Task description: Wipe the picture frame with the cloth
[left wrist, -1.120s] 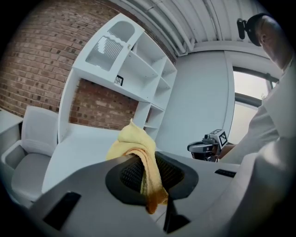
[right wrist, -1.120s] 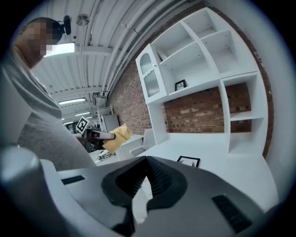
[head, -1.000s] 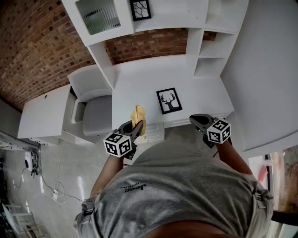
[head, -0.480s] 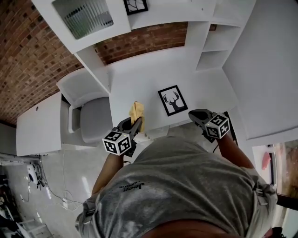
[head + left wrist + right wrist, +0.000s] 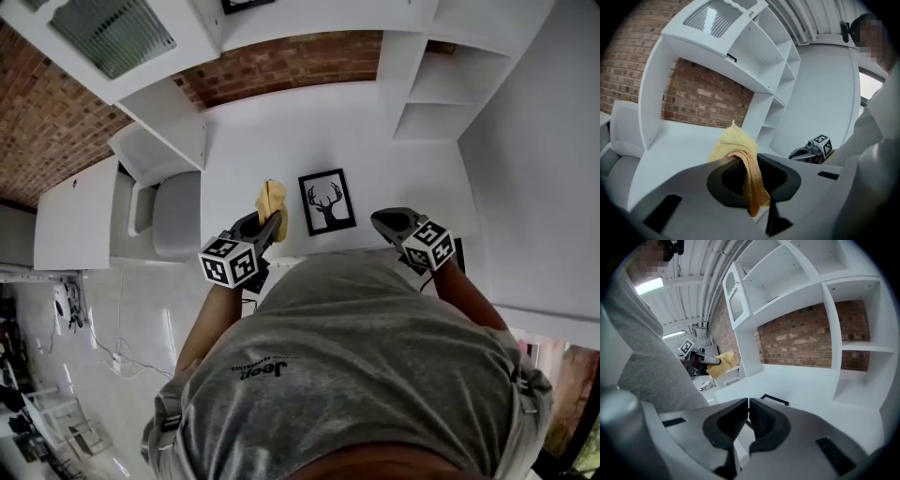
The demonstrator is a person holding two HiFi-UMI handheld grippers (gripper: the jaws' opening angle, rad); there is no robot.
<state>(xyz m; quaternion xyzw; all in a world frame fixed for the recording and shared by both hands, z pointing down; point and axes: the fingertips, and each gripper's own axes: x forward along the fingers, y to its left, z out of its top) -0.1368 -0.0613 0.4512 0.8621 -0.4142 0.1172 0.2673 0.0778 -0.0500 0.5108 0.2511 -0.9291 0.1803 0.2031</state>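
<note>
Yellow cloth [image 5: 736, 145] was seen clamped between the jaws of the left gripper [image 5: 270, 225], bunched over the front of the white desk [image 5: 272, 131]. Picture frame [image 5: 326, 202] was noted lying flat on the desk, just right of the cloth and apart from it. Right gripper [image 5: 746, 411] was held near the frame's right side, jaws pressed together with nothing between them.

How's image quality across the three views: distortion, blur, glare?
Head view: evenly lit and sharp, picture frame legible, shelves bowed by the wide lens. Left gripper view: strong fisheye, black vignetted corners, cloth crisp up close. Right gripper view: same fisheye and vignette, ceiling light blown out at upper left.
</note>
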